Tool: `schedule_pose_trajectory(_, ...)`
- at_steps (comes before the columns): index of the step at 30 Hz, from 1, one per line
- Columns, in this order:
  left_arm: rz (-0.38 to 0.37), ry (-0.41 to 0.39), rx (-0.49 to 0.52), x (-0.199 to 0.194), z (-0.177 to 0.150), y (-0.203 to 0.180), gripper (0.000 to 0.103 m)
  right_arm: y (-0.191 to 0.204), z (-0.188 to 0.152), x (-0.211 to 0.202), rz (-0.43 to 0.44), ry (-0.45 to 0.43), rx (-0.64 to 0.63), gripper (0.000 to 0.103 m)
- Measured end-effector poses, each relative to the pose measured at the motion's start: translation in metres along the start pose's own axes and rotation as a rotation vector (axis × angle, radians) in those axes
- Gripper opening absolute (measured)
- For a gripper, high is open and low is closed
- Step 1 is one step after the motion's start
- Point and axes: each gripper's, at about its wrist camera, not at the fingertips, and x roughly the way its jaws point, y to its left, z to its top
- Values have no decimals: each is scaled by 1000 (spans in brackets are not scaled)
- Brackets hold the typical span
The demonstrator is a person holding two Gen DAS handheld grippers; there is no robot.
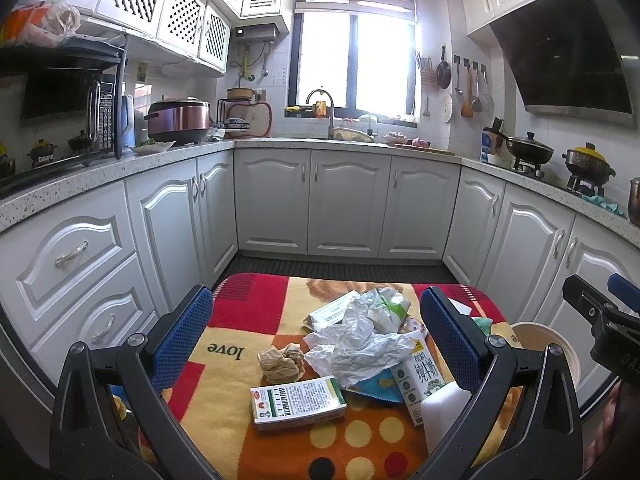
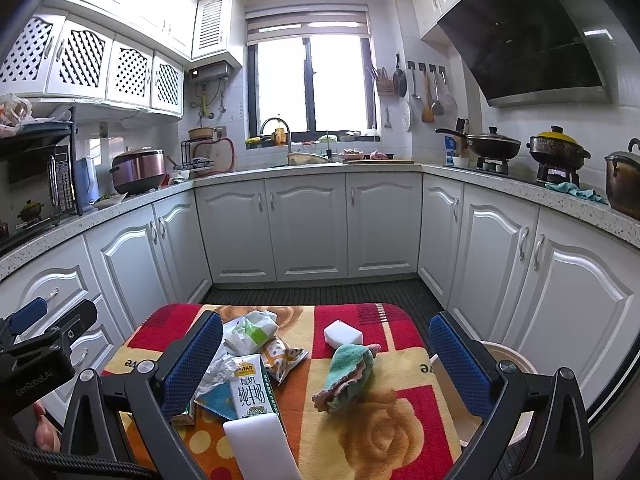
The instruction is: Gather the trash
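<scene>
Both grippers are hovering over a low table draped in a fleecy red, orange and yellow patterned blanket (image 1: 240,320), and neither is gripping anything. The left gripper (image 1: 316,332) is holding its blue textured fingers (image 1: 182,336) wide apart around the litter pile; the right gripper (image 2: 326,360) is spread just as wide and empty.

The trash is lying in a loose heap on the blanket: a crumpled sheet of white paper (image 1: 352,344), a scrunched brown paper ball (image 1: 280,362), a flat white-and-green cardboard medicine box (image 1: 298,402), an upright white milk carton with green print (image 2: 250,390), and a torn green-and-white wrapper (image 2: 252,332). A round cream plastic bin (image 2: 516,360) is standing just beside the table's right edge, probably the place for it all.

The step in hand looks like choosing a first piece. The brown ball is sitting slightly apart from the rest, so the left gripper would do well to be lowering squarely over it and closing gently, since paper crushes and slips. The rigid box would be gripping better across its narrow sides. The soft teal-and-pink cloth (image 2: 348,376) and white foam sponge block (image 2: 343,334) look like cleaning gear, not rubbish, and are best left alone.
</scene>
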Motion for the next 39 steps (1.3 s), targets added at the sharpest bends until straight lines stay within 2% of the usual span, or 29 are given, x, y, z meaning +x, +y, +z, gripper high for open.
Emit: schedule_pose_trajectory(39,12,33,12,7,-5,-5,103,-4,-7,9,-23,33,4,103)
